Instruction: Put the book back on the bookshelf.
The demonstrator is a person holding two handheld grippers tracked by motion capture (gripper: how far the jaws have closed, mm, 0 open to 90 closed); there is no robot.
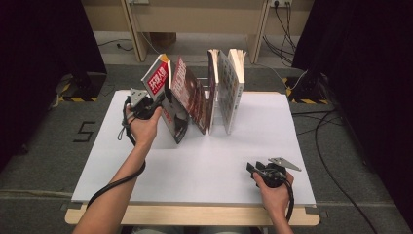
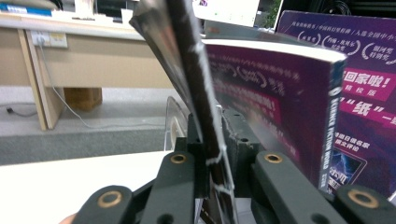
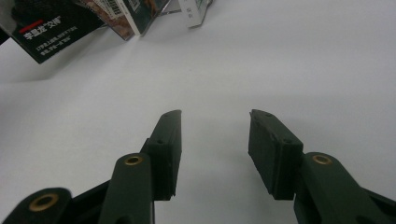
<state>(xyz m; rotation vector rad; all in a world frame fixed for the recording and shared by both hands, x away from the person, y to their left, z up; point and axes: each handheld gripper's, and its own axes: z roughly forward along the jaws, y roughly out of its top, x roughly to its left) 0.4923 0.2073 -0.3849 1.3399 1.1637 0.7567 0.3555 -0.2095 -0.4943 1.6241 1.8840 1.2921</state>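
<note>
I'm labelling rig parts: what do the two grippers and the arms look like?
Both grippers, left and right, are black with two flat-padded jaws and brass-coloured pivot rivets. Each carries a grey three-cornered plate and trails a black cable. The forearms are bare, no sleeves in sight.

My black left gripper (image 1: 157,104) met a dark, glossy book (image 2: 196,93) with a white-creased spine, beside a purple book (image 2: 280,98) printed with pink bands and pale lettering. Another book (image 1: 157,77) showed a red cover with white characters. The table (image 1: 204,165) was plain white, my right gripper (image 3: 215,140) black with brass rivets.
</note>
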